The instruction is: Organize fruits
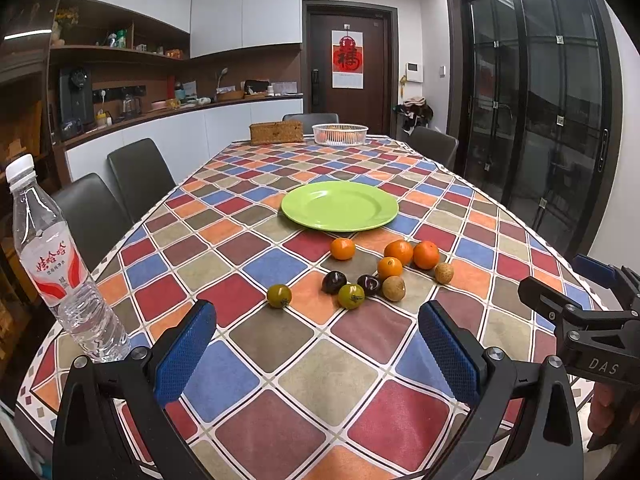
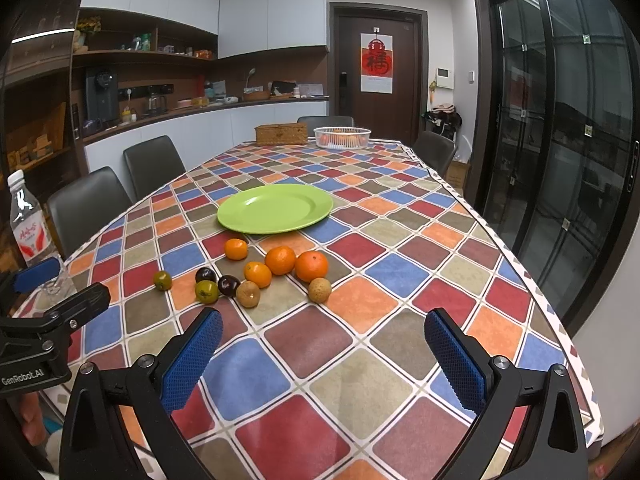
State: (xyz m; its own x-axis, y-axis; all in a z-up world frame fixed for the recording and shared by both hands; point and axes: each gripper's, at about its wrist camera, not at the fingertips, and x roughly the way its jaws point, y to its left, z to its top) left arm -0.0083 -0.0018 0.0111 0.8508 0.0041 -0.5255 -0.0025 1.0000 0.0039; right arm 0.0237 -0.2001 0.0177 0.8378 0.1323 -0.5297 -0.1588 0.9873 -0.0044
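Fruits [image 1: 362, 272] all lie loose just before the green plate [image 1: 340, 207] — plate bare, nothing sorted yet — both grippers [image 1: 316, 344] [image 2: 323, 350] gape empty.

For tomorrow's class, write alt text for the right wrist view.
Open right gripper hovers over a checkered tablecloth, facing ten small loose fruits and an empty green plate behind them. A water bottle stands far left.

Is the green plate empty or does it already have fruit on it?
Empty. The green plate shows only bare green surface in both views; the fruit, such as the nearest orange, lies on the tablecloth in front of it.
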